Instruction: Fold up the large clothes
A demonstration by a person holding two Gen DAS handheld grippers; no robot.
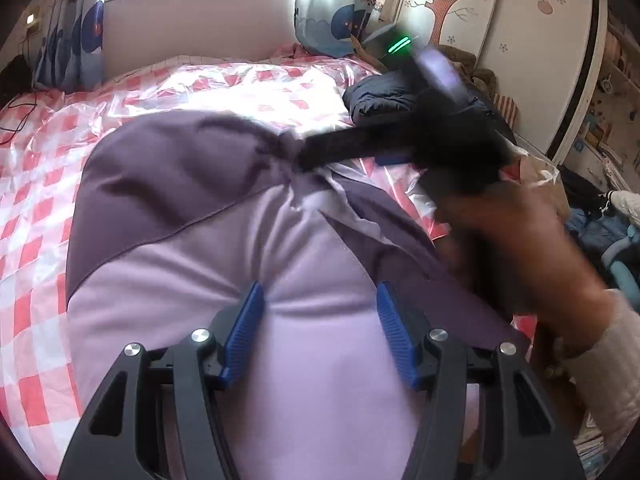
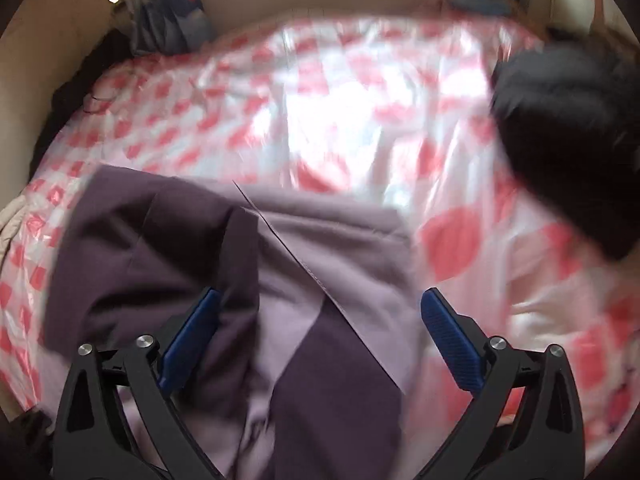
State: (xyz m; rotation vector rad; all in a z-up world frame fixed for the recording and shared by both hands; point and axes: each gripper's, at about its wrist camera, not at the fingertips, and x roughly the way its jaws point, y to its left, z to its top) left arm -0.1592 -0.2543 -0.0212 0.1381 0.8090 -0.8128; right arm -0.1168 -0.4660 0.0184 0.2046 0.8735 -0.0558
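A two-tone garment, dark purple (image 1: 160, 184) and lilac (image 1: 320, 380), lies on the bed. My left gripper (image 1: 320, 289) hovers over its lilac part, blue pads (image 1: 244, 336) apart, nothing pinched between them. The right gripper (image 1: 310, 156), blurred and held by a hand (image 1: 520, 240), reaches in from the right to a bunched knot of fabric at the garment's middle. In the right wrist view that gripper (image 2: 320, 293) stands wide open above the garment (image 2: 340, 240), with folds of dark purple and lilac cloth below the jaws.
The bed carries a pink-and-white checked cover (image 1: 40, 208) under shiny clear plastic. A dark navy garment (image 1: 380, 96) lies folded at the far right of the bed (image 2: 568, 140). A headboard (image 1: 200, 20) and curtains stand behind; cluttered shelves are at the right.
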